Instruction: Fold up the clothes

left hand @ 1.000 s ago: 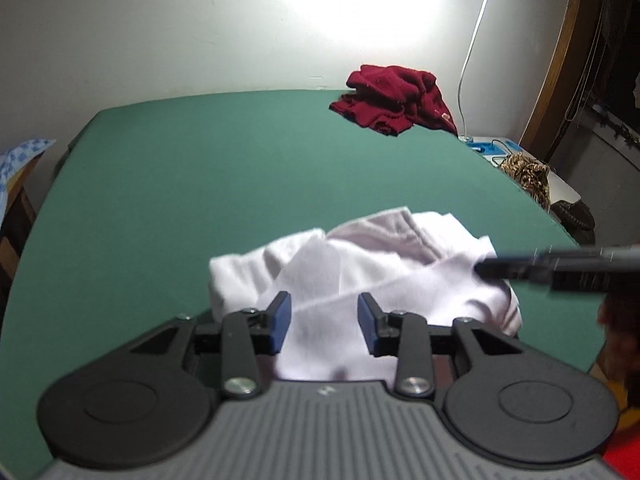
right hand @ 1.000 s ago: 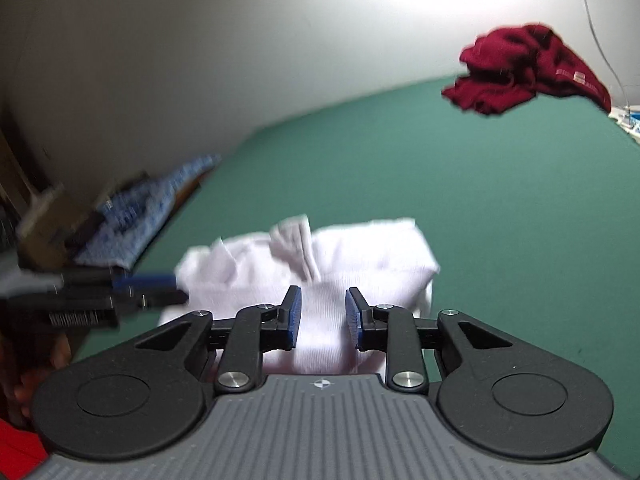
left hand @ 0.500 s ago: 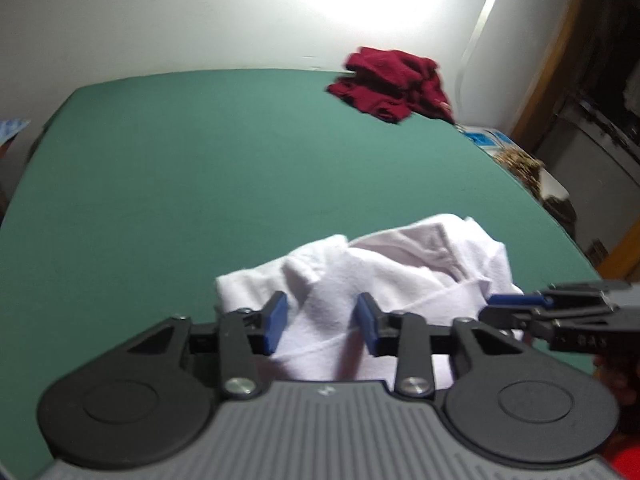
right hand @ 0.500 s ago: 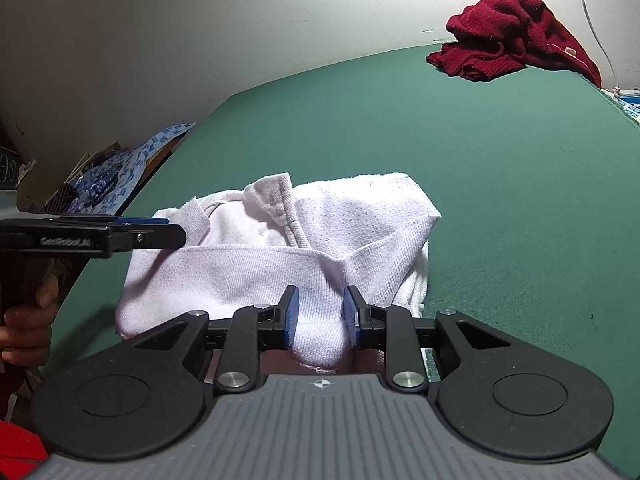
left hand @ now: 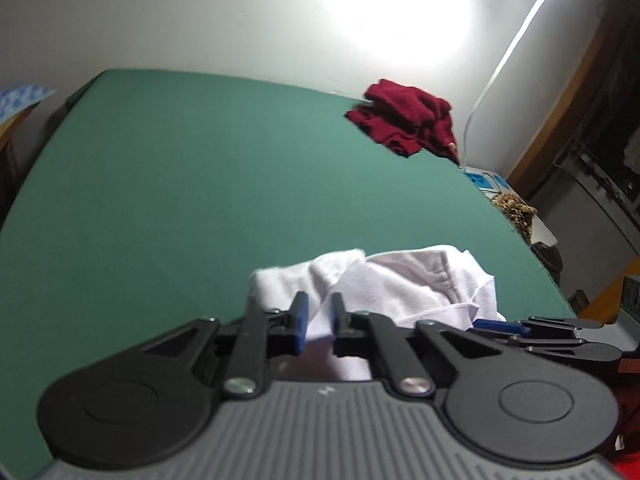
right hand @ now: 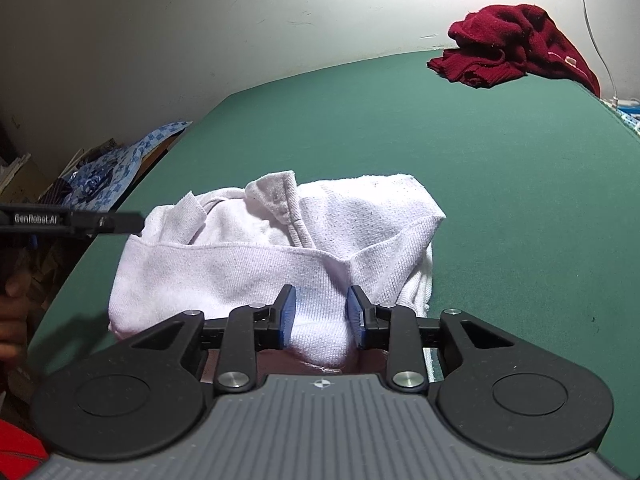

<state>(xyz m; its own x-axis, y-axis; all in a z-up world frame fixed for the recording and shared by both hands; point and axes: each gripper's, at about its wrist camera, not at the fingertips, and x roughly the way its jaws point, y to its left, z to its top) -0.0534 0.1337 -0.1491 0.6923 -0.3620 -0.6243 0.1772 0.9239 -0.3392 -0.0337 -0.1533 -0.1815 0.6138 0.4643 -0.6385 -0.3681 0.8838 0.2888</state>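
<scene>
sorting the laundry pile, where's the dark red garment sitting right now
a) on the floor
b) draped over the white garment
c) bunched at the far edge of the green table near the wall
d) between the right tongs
c: the dark red garment lies crumpled at the far edge of the green table by the wall, well apart from the white garment in front of the tongs.

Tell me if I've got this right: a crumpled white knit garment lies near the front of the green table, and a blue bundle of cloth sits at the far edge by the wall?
Nearly. The bundle of cloth at the far edge is dark red, not blue, as the right wrist view shows. The crumpled white knit garment does lie near the front of the green table.
</scene>
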